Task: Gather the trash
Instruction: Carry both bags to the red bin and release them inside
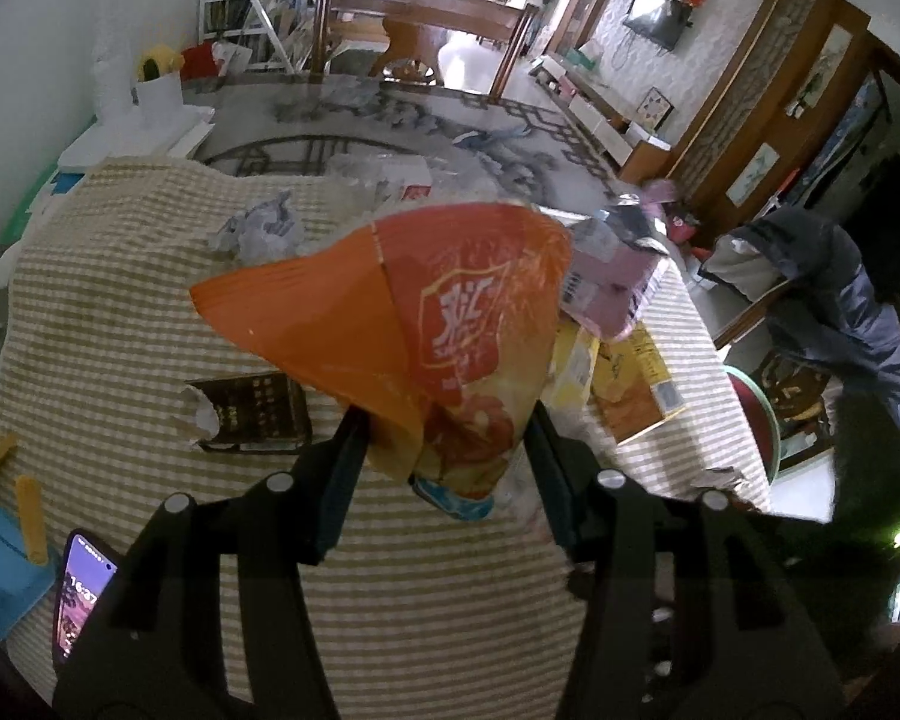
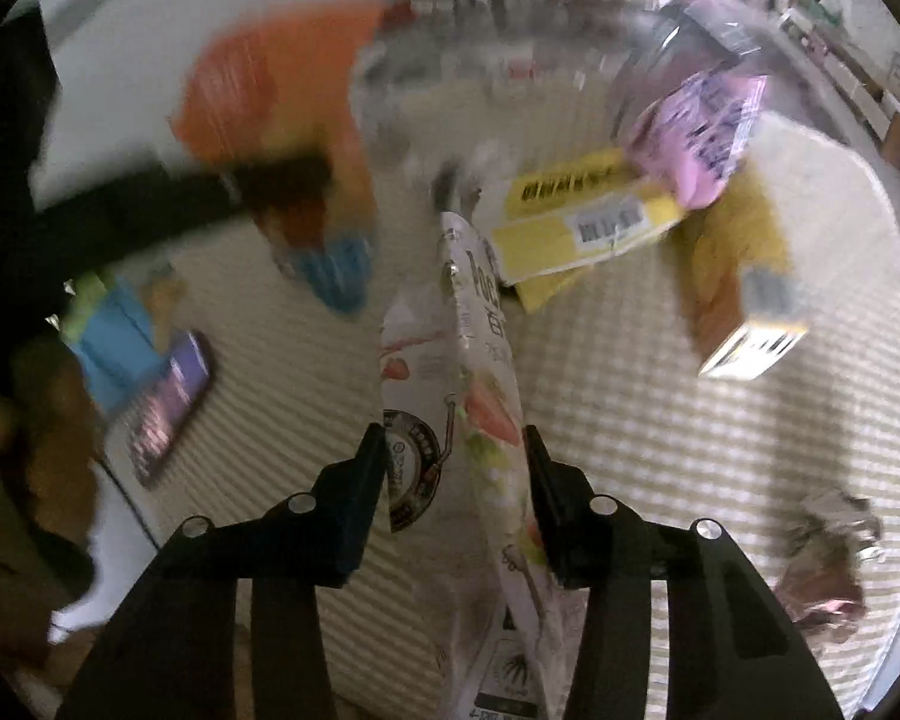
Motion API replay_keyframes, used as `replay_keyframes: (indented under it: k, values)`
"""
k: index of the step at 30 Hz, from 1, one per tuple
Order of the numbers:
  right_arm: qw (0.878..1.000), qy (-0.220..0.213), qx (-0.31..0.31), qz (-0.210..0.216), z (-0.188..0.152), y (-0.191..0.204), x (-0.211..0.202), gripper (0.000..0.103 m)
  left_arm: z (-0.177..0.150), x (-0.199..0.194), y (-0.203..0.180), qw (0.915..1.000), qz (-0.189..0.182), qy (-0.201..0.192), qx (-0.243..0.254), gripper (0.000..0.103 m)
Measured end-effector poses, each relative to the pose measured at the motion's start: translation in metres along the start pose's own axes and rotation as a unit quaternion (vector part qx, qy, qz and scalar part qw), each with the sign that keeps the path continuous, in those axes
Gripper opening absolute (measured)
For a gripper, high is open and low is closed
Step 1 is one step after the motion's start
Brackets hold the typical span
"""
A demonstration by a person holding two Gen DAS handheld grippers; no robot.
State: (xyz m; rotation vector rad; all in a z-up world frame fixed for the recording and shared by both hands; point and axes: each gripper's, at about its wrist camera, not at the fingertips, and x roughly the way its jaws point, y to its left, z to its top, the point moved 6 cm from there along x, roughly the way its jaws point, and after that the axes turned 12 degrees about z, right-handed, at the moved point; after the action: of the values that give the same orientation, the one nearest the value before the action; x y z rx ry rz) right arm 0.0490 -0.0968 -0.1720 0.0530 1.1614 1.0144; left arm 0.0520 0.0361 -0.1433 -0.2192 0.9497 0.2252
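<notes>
My left gripper (image 1: 444,450) is shut on an orange snack bag (image 1: 426,312) and holds it above the striped tablecloth (image 1: 120,300). My right gripper (image 2: 456,456) is shut on a white snack wrapper (image 2: 480,396) printed with strawberries, held on edge above the cloth. In the right wrist view the orange bag (image 2: 270,102) and the left gripper show blurred at the upper left. Other trash lies on the table: a pink carton (image 1: 612,276), yellow boxes (image 2: 588,222), a crumpled paper ball (image 1: 264,228) and a dark torn packet (image 1: 252,414).
A phone (image 1: 81,594) with its screen lit lies at the cloth's near left edge, beside a blue object (image 1: 0,570). A crumpled wrapper (image 2: 828,558) lies at the right in the right wrist view. A chair with a jacket (image 1: 834,300) stands right of the table.
</notes>
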Motion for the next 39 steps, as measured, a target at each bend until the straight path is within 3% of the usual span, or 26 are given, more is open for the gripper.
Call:
replay_keyframes:
  k: [7, 12, 20, 39]
  values:
    - [0.994, -0.096, 0.044, 0.034, 0.021, -0.016, -0.067, 0.044, 0.008, -0.009, -0.019, 0.9998, -0.010, -0.015, 0.003, 0.051]
    - [0.986, -0.144, 0.076, 0.026, 0.024, -0.037, -0.093, 0.044, 0.011, -0.013, -0.040, 0.9996, -0.019, -0.019, 0.012, 0.051]
    - [0.976, -0.162, 0.144, 0.030, 0.008, -0.080, -0.113, 0.045, 0.008, -0.012, -0.068, 0.9993, -0.025, -0.015, 0.022, 0.051]
    - [0.969, -0.193, 0.147, 0.044, 0.005, -0.135, -0.172, 0.045, 0.016, -0.010, -0.149, 0.9991, -0.019, -0.019, 0.034, 0.051]
